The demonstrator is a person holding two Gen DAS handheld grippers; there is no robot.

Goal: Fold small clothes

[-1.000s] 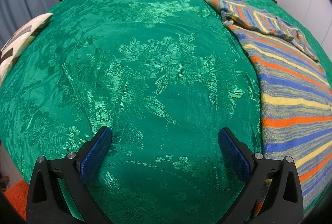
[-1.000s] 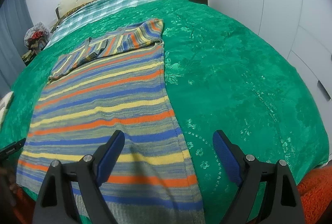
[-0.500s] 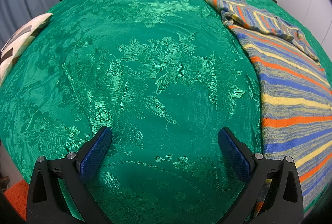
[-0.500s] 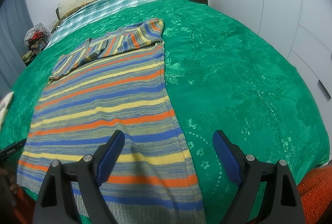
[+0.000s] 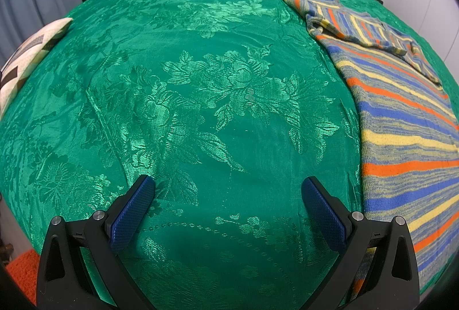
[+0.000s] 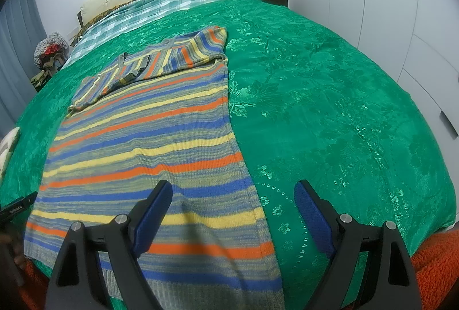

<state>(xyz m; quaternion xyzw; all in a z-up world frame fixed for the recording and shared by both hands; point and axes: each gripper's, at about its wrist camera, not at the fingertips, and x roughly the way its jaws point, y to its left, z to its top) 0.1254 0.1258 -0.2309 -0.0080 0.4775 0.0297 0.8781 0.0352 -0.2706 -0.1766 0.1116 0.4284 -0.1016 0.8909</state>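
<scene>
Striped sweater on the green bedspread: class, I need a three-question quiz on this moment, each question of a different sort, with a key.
1. True or false: the right gripper is clamped on the striped sweater.
2. Multiple choice: the sleeves lie (A) spread out to both sides, (B) folded across the top of the sweater, (C) hanging off the bed.
3. Fill in: below the left gripper there is only the green ____.

Key
1. False: its jaws stand open above the sweater's hem.
2. B.
3. Bedspread; the sweater lies off to the right in that view.
</scene>
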